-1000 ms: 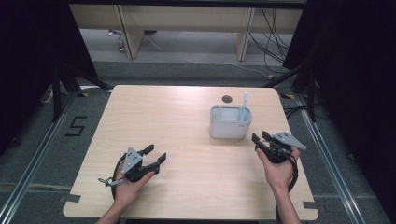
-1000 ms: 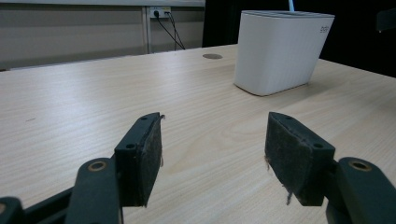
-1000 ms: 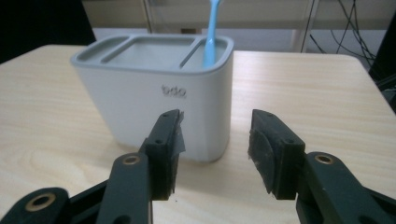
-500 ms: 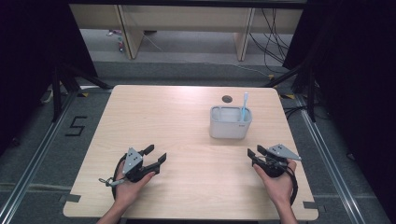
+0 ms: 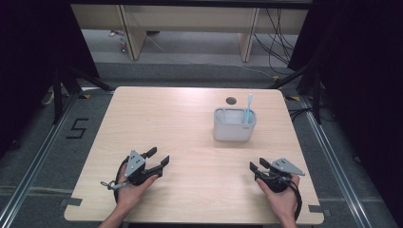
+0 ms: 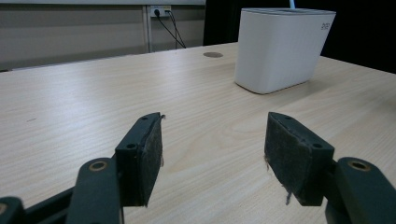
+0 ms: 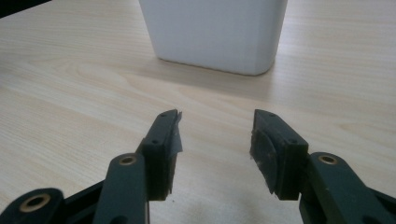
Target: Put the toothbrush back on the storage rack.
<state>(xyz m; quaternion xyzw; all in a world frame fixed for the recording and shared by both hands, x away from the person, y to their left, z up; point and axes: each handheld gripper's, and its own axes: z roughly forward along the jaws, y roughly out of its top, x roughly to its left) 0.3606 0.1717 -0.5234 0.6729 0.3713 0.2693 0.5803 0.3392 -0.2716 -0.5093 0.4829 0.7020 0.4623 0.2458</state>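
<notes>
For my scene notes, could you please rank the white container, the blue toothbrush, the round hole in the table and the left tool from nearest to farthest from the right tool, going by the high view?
From the right tool:
1. White container, just beyond it.
2. Blue toothbrush, standing in the container's right end.
3. Round hole in the table, behind the container.
4. Left tool, across the table's near side.

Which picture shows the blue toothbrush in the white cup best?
The high view: the blue toothbrush stands up out of the white cup's right end, its handle clear above the rim. The left gripper view catches just a sliver of it above the rim. The right gripper view shows the cup's lower wall.
</notes>
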